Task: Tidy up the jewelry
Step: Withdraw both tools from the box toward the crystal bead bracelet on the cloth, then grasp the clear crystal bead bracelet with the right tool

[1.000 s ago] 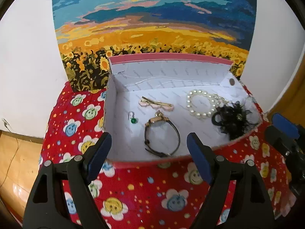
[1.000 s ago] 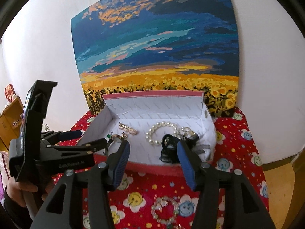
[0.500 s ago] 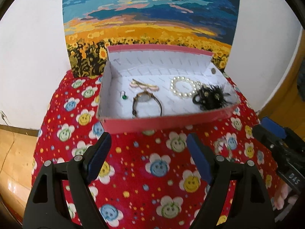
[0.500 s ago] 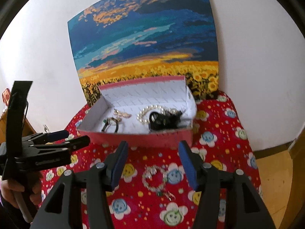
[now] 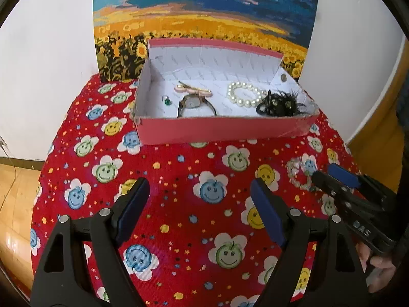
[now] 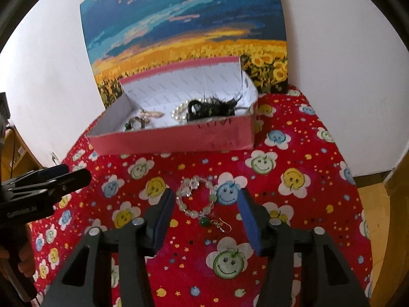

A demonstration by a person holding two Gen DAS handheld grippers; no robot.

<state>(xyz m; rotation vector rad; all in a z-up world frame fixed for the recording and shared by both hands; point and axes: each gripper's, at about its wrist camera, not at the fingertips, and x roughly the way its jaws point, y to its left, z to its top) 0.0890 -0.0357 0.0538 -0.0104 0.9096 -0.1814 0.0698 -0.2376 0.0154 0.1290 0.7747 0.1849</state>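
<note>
The right gripper (image 6: pixel 207 212) points down at the round table under its red cloth printed with smiling flowers (image 6: pixel 294 204), and its blue-padded jaws are closing, with the pale green and clear glass bead bracelet (image 6: pixel 195 199) lying between them on the cloth, the pads not pressing on it. Just beside that bracelet, touching its near edge, sits a small green bead earring on a silver hook (image 6: pixel 213 223). Further back stands the shallow pink cardboard box with a white lining (image 5: pixel 225 130), tight up against a painted canvas of sunflowers under a blue sky (image 5: pixel 204 12) that leans on the white wall. Inside the box, from left to right: a second green earring (image 5: pixel 167 100), a gold-cased wristwatch on a dark strap (image 5: pixel 195 105), a pink and gold hair clip (image 5: pixel 194 90) behind it, a white pearl bracelet (image 5: pixel 242 94), and a black feathery hair tie (image 5: pixel 278 103) touching the pearls. The left gripper (image 5: pixel 199 212) hangs over bare cloth in front of the box, jaws wide apart, nothing between them. A hand (image 5: pixel 378 261) shows at the right edge, gripping the right tool's handle.
</note>
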